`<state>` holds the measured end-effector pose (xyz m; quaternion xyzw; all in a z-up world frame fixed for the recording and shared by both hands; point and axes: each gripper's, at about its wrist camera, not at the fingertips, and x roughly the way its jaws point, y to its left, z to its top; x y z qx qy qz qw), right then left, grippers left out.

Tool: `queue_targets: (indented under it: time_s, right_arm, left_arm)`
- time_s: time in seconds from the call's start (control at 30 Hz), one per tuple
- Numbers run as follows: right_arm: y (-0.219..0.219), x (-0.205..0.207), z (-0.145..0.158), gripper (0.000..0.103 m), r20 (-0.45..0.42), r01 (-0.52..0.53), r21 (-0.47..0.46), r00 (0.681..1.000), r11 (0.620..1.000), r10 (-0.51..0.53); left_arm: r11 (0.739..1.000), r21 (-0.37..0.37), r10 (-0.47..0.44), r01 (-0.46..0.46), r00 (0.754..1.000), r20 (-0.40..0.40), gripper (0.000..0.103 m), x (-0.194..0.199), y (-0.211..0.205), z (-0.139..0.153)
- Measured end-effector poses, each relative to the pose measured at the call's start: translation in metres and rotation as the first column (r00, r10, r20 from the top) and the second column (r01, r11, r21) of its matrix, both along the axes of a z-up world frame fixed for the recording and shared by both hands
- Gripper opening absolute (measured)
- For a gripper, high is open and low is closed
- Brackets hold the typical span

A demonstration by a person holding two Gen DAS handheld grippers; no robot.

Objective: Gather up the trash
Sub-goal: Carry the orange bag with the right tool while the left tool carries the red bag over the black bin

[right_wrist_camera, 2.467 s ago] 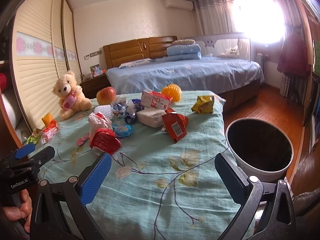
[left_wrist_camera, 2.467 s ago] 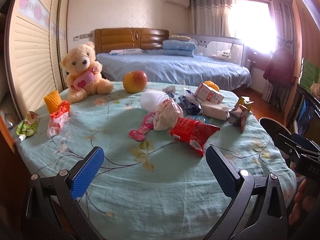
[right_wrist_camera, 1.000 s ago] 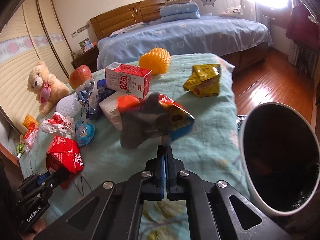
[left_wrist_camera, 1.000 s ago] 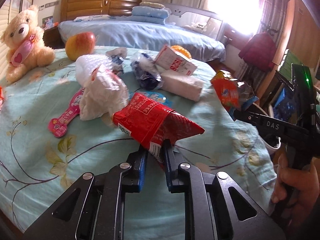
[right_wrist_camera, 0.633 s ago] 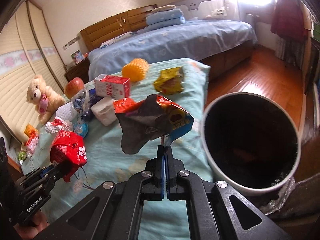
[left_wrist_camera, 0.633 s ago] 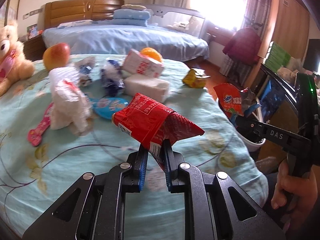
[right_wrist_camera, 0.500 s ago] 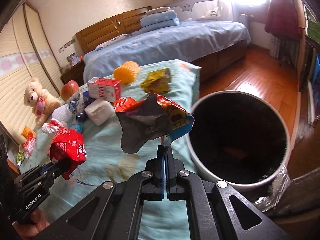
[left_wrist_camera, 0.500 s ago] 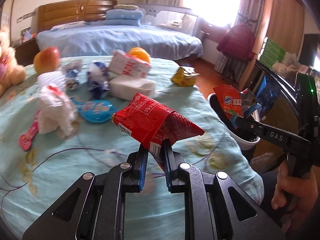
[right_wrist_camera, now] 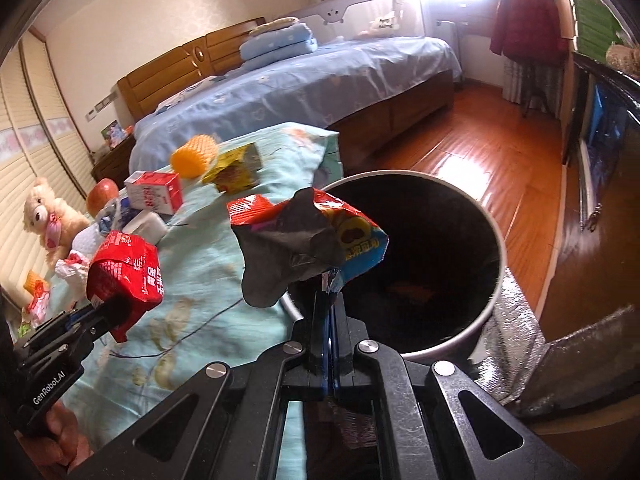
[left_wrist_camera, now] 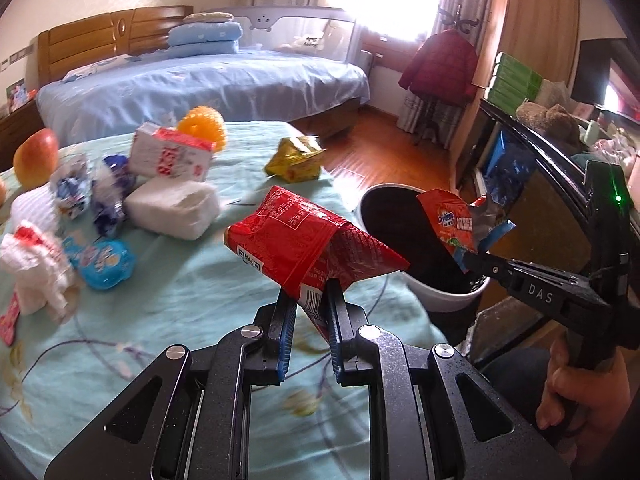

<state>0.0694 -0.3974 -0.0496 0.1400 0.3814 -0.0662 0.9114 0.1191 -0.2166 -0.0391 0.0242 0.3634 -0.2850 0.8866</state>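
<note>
We've got a piece of trash in each hand now: our left hand-held gripper (left_wrist_camera: 308,312) is clamped on the near corner of the red bag (left_wrist_camera: 308,250), and our right hand-held gripper (right_wrist_camera: 329,292) is pinched tight on the torn wrapper (right_wrist_camera: 308,240). The bin (right_wrist_camera: 494,280) stands on the floor off the right edge of the table (left_wrist_camera: 180,280). The key relation: the wrapper hangs right at the bin's near-left rim, mouth just beyond it, so the right hand is nearer. The red bag sits above the table edge, long axis pointing right toward the bin, which lies to its far right. Carton (left_wrist_camera: 170,156), yellow packet (left_wrist_camera: 294,160) and other scraps wait on the table
</note>
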Motion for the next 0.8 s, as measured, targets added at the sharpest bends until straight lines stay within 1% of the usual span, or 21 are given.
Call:
queue_targets:
  time_s: [0.4, 0.8]
  right_arm:
    - [-0.03, 0.002, -0.007, 0.0, -0.034, 0.048, -0.009, 0.998, 0.999, -0.048]
    - [-0.051, 0.008, -0.018, 0.0, -0.069, 0.074, 0.015, 0.995, 0.997, -0.073]
  left_arm:
    - [0.998, 0.01, -0.056, 0.056, 0.998, 0.003, 0.014, 0.008, -0.04, 0.005]
    - [0.995, 0.024, -0.101, 0.101, 0.995, -0.017, 0.014, 0.016, -0.075, 0.004]
